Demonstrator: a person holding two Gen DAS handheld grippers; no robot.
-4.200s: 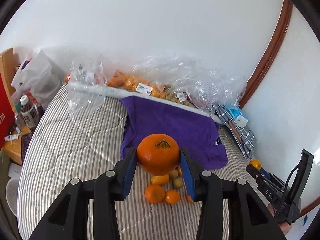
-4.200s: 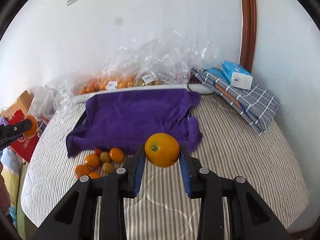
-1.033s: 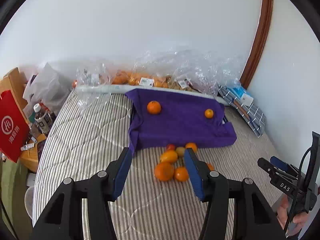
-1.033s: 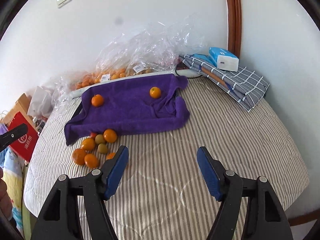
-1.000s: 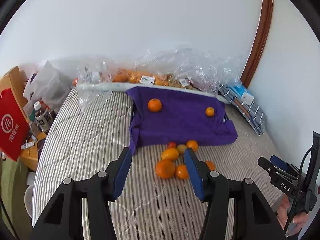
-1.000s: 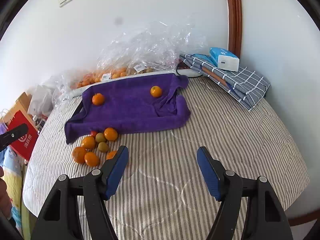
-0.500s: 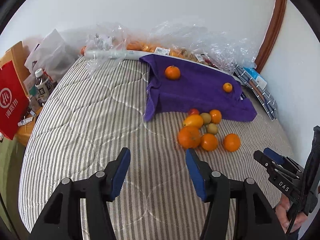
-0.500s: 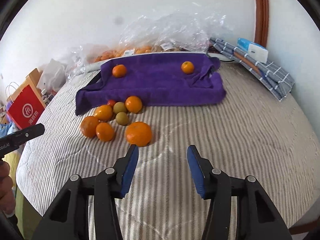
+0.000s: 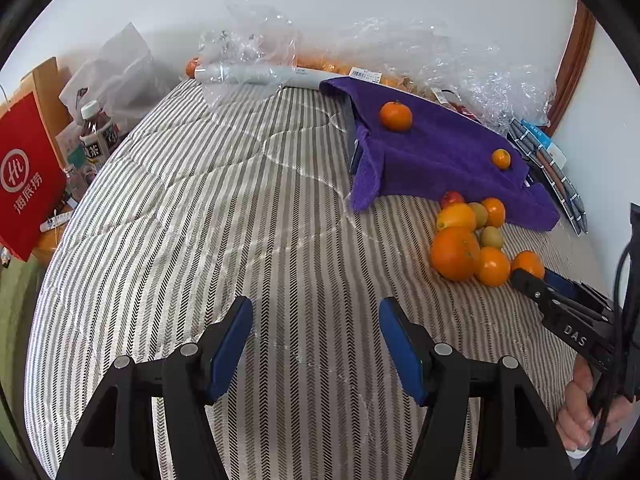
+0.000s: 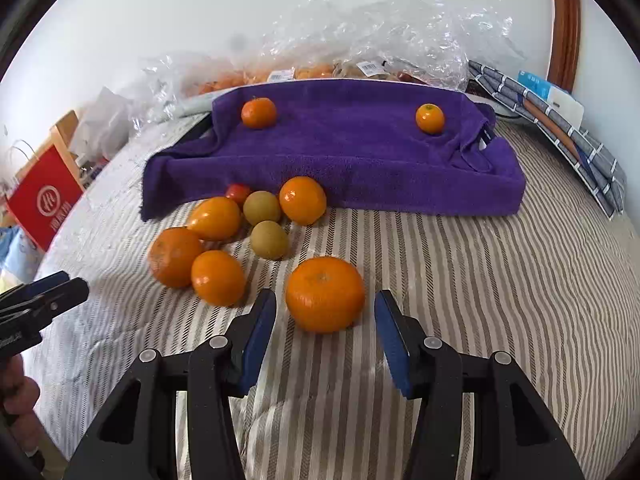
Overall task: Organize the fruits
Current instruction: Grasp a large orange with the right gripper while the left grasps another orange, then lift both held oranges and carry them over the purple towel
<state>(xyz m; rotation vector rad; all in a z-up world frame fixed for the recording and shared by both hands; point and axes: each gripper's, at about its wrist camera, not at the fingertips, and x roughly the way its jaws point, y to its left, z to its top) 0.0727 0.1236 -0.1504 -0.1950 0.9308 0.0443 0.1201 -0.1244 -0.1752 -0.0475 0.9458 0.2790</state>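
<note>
A purple towel (image 10: 360, 152) lies on the striped bed with two oranges on it, a larger one (image 10: 259, 112) at the left and a small one (image 10: 429, 118) at the right. In front of the towel lies a cluster of oranges and small greenish fruits (image 10: 224, 236). My right gripper (image 10: 325, 328) is open, its jaws on either side of the nearest orange (image 10: 325, 294), not touching it. My left gripper (image 9: 315, 344) is open and empty over bare striped bedding, well left of the cluster (image 9: 468, 240). The right gripper's tip also shows in the left wrist view (image 9: 560, 312).
Clear plastic bags with more fruit (image 10: 360, 40) line the wall behind the towel. A folded checked cloth and a blue box (image 10: 560, 120) lie at the right. A red paper bag (image 9: 24, 184) and bottles (image 9: 98, 132) stand off the bed's left side.
Both grippers let go of their oranges, which now lie on the towel. Both grippers have drawn back and dropped lower; the right one has closed in on the nearest orange.
</note>
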